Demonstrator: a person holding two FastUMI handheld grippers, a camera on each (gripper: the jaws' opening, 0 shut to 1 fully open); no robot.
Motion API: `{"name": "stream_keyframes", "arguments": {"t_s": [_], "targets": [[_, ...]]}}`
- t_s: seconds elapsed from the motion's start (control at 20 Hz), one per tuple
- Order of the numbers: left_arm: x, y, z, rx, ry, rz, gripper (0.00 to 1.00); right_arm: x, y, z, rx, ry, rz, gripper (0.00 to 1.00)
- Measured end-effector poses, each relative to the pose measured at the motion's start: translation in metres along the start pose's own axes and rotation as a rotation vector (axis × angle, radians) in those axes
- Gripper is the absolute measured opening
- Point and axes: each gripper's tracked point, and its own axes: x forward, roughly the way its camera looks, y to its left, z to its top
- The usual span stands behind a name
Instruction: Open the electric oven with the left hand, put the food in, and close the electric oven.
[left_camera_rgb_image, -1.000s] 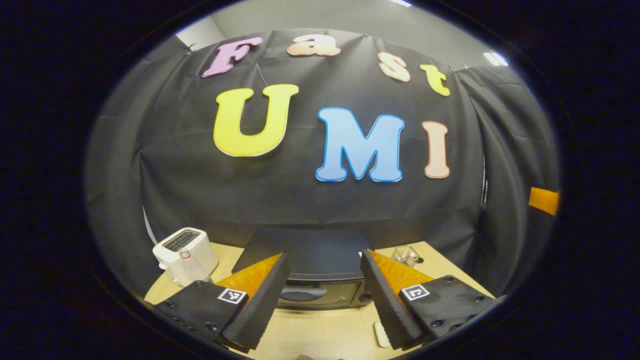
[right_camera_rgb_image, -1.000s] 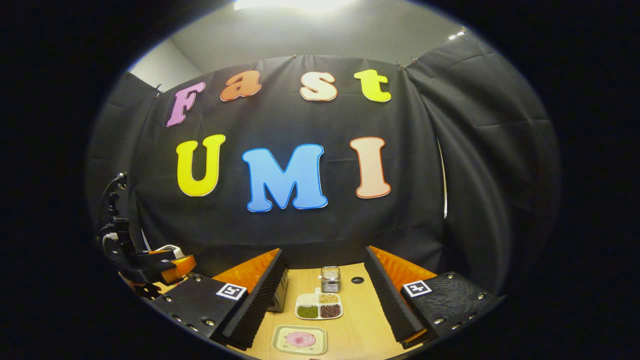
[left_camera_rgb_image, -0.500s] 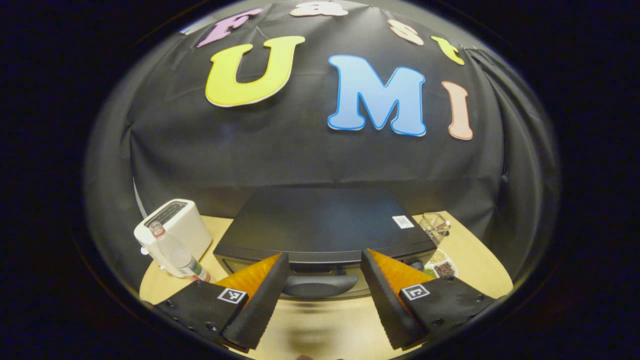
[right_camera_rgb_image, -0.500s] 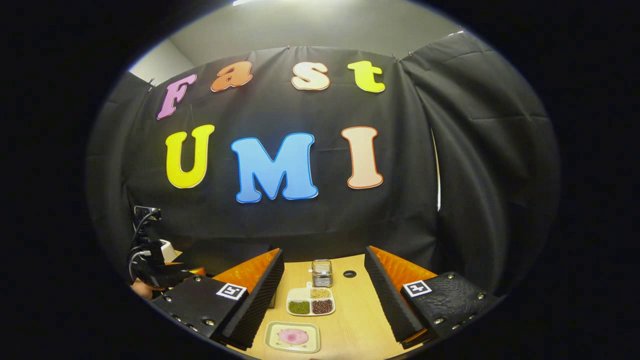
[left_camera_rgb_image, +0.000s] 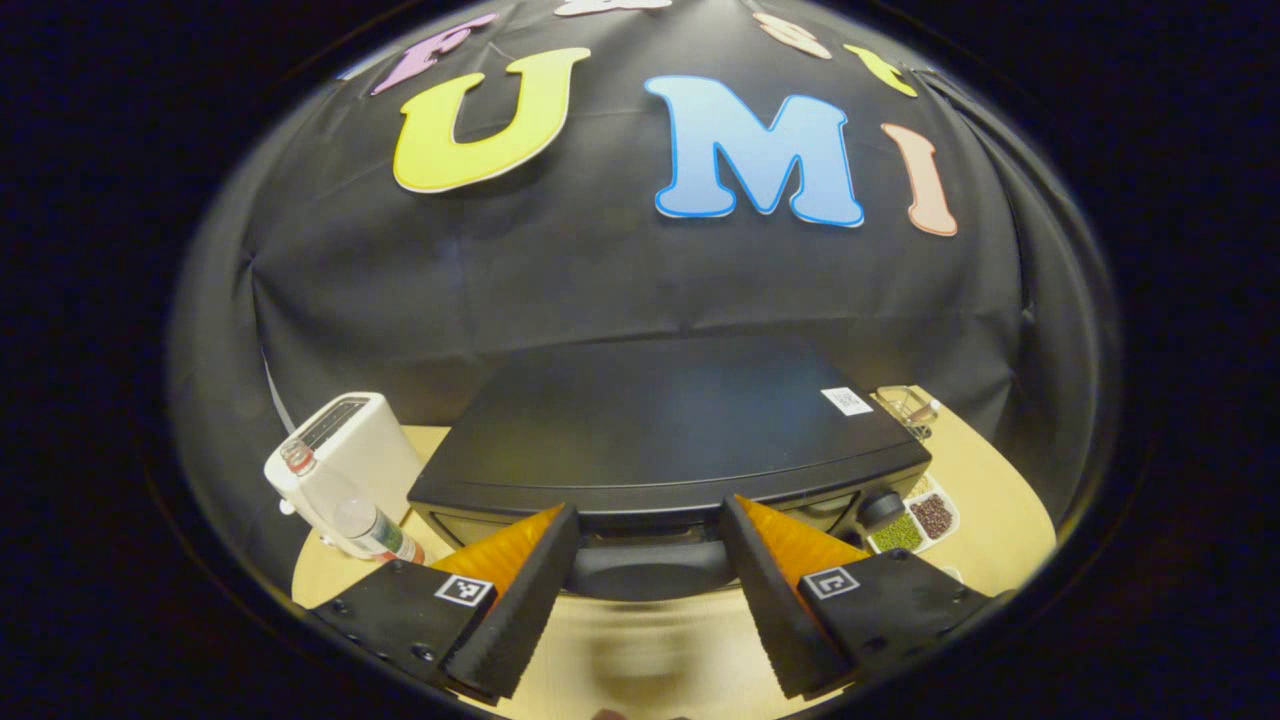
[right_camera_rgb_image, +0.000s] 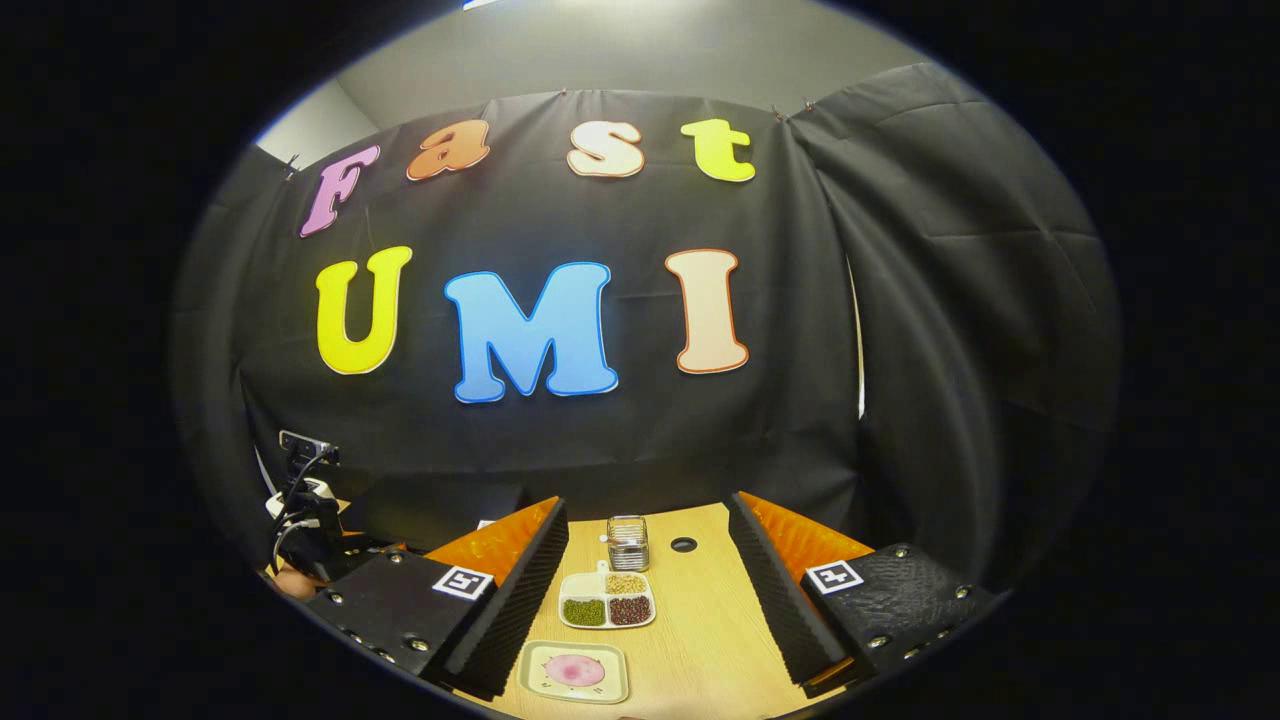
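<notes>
Tabletop (right_camera_rgb_image: 700, 600) margin beside oven (left_camera_rgb_image: 660, 430) (narrow)

A white toaster (left_camera_rgb_image: 345, 455) stands at the far left of the wooden table (right_camera_rgb_image: 700, 640). A clear plastic bottle (left_camera_rgb_image: 345, 510) stands just in front of the toaster. Well right of the toaster sit a divided dish of beans (right_camera_rgb_image: 607, 603) and a small glass jar (right_camera_rgb_image: 627, 541).
</notes>
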Motion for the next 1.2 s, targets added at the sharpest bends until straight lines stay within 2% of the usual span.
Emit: {"name": "stream_keyframes", "arguments": {"t_s": [0.1, 0.5, 0.55, 0.9, 1.05, 1.15, 1.2], "targets": [[-0.002, 0.0, -0.002, -0.005, 0.001, 0.0, 1.0, -0.001, 0.004, -0.001, 0.002, 0.001, 0.009, 0.98], [-0.036, -0.003, -0.031, 0.009, 0.001, 0.007, 1.0, -0.01, 0.017, -0.004, -0.009, -0.004, 0.044, 0.98], [-0.04, -0.003, -0.035, 0.008, 0.005, 0.007, 0.96, -0.012, 0.02, -0.005, -0.007, -0.002, 0.048, 0.98], [-0.061, -0.007, -0.072, 0.021, 0.038, 0.01, 0.96, -0.015, 0.023, -0.011, -0.022, 0.015, 0.053, 0.98], [-0.068, -0.008, -0.089, 0.028, 0.057, 0.006, 0.92, -0.015, 0.021, -0.016, -0.022, 0.031, 0.043, 0.98], [-0.071, -0.01, -0.102, 0.038, 0.067, 0.006, 1.0, -0.015, 0.022, -0.02, -0.017, 0.046, 0.042, 0.98], [-0.072, -0.01, -0.108, 0.041, 0.073, 0.006, 0.96, -0.016, 0.023, -0.025, -0.013, 0.059, 0.046, 0.98]]}}
